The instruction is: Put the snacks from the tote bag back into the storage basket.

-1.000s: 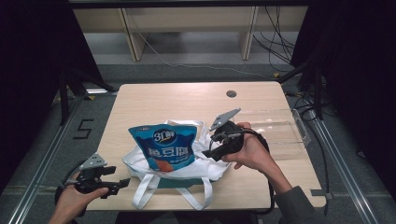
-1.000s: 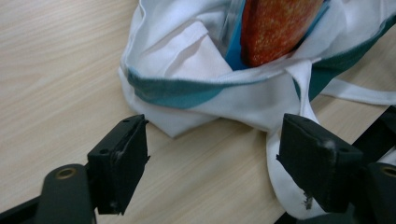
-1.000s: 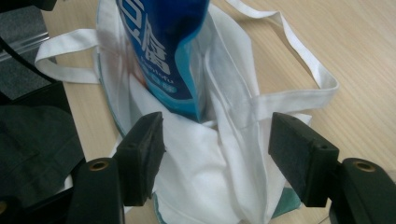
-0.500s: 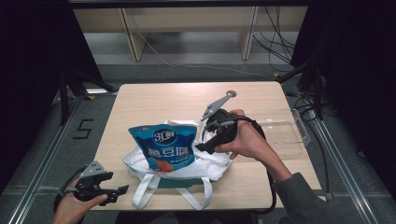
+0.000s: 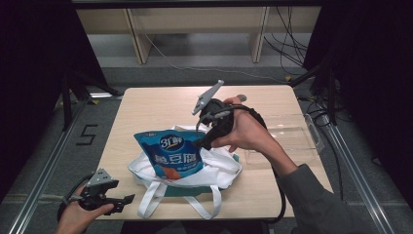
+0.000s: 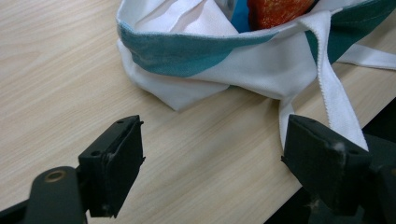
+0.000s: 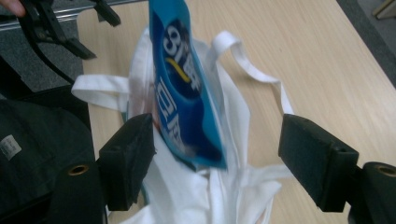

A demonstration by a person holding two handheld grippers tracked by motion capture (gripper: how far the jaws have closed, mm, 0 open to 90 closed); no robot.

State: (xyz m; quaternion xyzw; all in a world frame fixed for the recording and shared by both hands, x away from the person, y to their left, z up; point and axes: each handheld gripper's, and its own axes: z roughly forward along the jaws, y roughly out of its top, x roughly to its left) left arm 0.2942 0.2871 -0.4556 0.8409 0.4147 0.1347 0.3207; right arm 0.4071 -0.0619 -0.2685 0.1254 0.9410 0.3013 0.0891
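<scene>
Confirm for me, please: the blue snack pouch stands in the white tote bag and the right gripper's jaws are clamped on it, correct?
Not quite. The blue snack pouch does stand in the white tote bag, but the right gripper has its jaws open and clear of it, as the right gripper view shows.

A light wooden rectangular counter carried a white cloth tote bag with a teal band near its front edge. Right of the bag lay a clear plastic tray; beyond the bag, near the far edge, sat a small dark round disc.
</scene>
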